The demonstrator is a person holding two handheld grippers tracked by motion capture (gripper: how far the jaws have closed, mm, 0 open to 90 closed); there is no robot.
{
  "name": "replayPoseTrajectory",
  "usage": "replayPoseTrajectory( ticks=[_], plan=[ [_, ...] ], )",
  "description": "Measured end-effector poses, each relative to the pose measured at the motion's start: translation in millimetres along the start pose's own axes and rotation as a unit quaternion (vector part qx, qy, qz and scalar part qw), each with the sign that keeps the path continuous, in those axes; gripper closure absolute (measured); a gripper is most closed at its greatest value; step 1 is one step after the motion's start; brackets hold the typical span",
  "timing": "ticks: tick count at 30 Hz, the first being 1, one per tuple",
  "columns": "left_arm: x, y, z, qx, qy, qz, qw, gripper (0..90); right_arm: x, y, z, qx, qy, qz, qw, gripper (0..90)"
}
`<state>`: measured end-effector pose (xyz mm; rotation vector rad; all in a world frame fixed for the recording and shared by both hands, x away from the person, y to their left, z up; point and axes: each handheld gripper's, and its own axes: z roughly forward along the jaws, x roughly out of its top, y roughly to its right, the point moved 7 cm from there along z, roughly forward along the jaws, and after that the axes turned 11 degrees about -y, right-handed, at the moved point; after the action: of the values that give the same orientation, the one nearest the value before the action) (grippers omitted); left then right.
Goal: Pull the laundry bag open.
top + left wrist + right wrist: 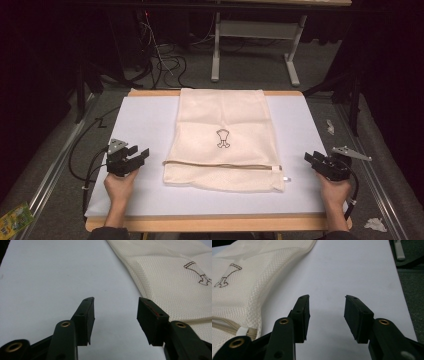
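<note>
Both claws, left [141, 154] and right [311, 158], gape wide and empty on the white surface [145, 130], flanking a cream mesh bag [222, 120] lying flat mid-surface, long axis near-to-far, zipper [225, 166] at its near end.

Cream mesh bag [220, 140], white table [140, 125], black jaws.
</note>
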<state>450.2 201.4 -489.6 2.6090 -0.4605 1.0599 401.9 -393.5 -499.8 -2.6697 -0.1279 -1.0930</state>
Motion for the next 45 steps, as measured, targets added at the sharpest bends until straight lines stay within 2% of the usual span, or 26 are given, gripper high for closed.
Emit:
replayPoseTrajectory(
  ticks=[4, 6, 8, 16, 19, 26, 35, 39, 41, 45],
  plan=[
    [0.0, -2.1, 3.4, 0.010, 0.001, 0.001, 1.0000, 48.4, -0.8, 0.6, 3.2, -0.006, -0.004, -0.002, 1.0000, 56.5],
    [0.6, -3.8, 5.9, 0.015, 0.002, -0.002, 0.9999, 48.4, -2.2, -1.6, 6.7, -0.019, -0.014, -0.015, 0.9996, 56.5],
    [0.6, -4.6, 9.2, 0.012, 0.002, -0.007, 0.9999, 48.4, -2.3, -3.8, 8.9, -0.018, -0.015, -0.022, 0.9995, 56.5],
    [-0.4, -6.6, 17.9, 0.018, -0.001, -0.010, 0.9998, 48.3, -1.5, -4.4, 17.3, -0.029, -0.019, -0.023, 0.9991, 56.6],
    [-0.9, -6.6, 19.9, 0.014, 0.000, -0.012, 0.9998, 48.1, -1.8, -3.7, 19.0, -0.033, -0.021, -0.023, 0.9990, 56.6],
    [-1.3, -9.1, 23.5, 0.024, -0.001, -0.010, 0.9997, 47.9, -1.5, -3.2, 19.8, -0.042, -0.023, -0.024, 0.9986, 56.6],
    [-6.2, -8.2, 29.8, 0.034, -0.006, -0.001, 0.9994, 47.8, -2.6, -2.4, 21.2, -0.051, -0.024, -0.024, 0.9981, 56.0],
    [-9.8, -6.1, 34.0, 0.042, -0.013, 0.012, 0.9989, 47.8, -3.1, -2.5, 21.4, -0.053, -0.024, -0.025, 0.9980, 55.3],
    [-11.5, -4.2, 36.1, 0.046, -0.017, 0.020, 0.9986, 47.8, -3.4, -2.7, 19.7, -0.059, -0.014, -0.023, 0.9979, 54.2],
    [-11.9, -3.9, 35.3, 0.044, -0.012, 0.021, 0.9987, 46.7, -3.8, -3.2, 21.0, -0.065, -0.020, -0.030, 0.9972, 53.5]
  ],
)
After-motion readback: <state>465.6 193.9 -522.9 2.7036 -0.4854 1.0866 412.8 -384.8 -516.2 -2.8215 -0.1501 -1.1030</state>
